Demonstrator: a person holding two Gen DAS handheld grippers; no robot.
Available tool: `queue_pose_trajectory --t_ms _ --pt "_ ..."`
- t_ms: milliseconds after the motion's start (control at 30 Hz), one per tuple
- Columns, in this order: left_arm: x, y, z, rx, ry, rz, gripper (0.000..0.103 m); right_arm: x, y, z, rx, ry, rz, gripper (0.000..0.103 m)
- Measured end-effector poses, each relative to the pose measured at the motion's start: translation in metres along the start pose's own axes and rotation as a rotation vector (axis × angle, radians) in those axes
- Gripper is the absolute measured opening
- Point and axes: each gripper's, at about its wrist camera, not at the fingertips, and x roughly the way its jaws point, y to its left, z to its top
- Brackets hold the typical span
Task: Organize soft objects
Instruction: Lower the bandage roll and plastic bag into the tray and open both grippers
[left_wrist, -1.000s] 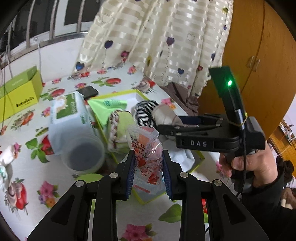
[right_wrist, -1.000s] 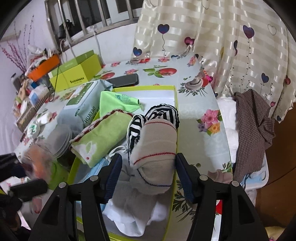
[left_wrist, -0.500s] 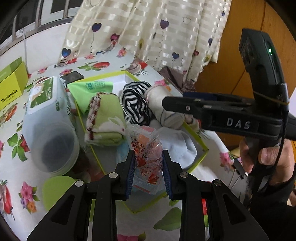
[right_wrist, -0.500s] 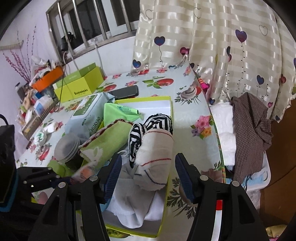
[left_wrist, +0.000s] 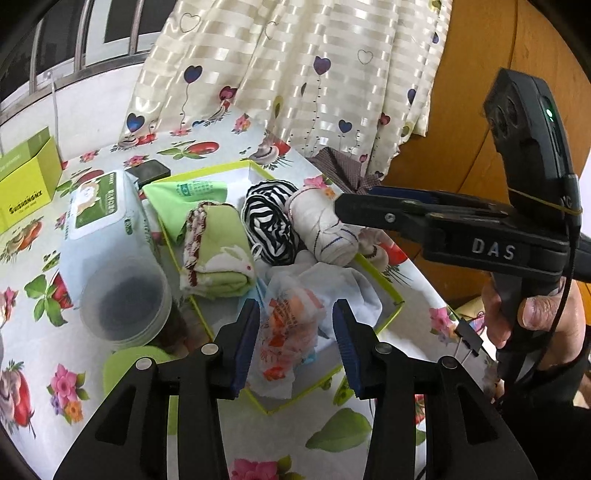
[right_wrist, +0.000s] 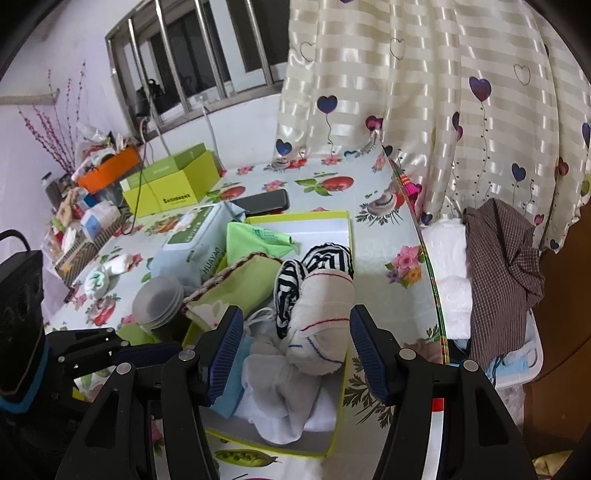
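Left wrist view: left hand-held gripper (left_wrist: 295, 343) jaws just spread wide, orange-printed packet (left_wrist: 291, 328) loose between them, dropped in near end of yellow-edged box (left_wrist: 384, 317), long axis along the fingers. Right hand-held gripper (right_wrist: 295, 350) wide, empty (farther off). Counted: 1 packet, 1 green towel (left_wrist: 218, 254), 1 striped roll (left_wrist: 269, 225), 1 white roll (left_wrist: 325, 229).

"DAS" in raised letters on side of right gripper (left_wrist: 491, 251), to the right of the left gripper. "HUAYAO" on side of wipes pack (right_wrist: 201, 243), ahead-left of right gripper. Yellow-green box (right_wrist: 173, 186) further ahead-left carries a white brand word, approx. "Sususongnx", not fully legible. Print on orange snack packet (left_wrist: 291, 332) and green cloth (left_wrist: 184, 199) unreadable.
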Motion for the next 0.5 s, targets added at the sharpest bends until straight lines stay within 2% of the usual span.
queue_pose_trajectory --t_ms 267,500 --pt "-0.034 0.013 -0.009 -0.053 -0.046 -0.017 0.042 -0.005 0.019 -0.009 -0.049 0.013 0.036 0.060" --pt "-0.060 0.025 -0.015 -0.089 -0.094 0.002 0.042 0.008 0.051 -0.022 -0.128 0.073 0.047 0.060"
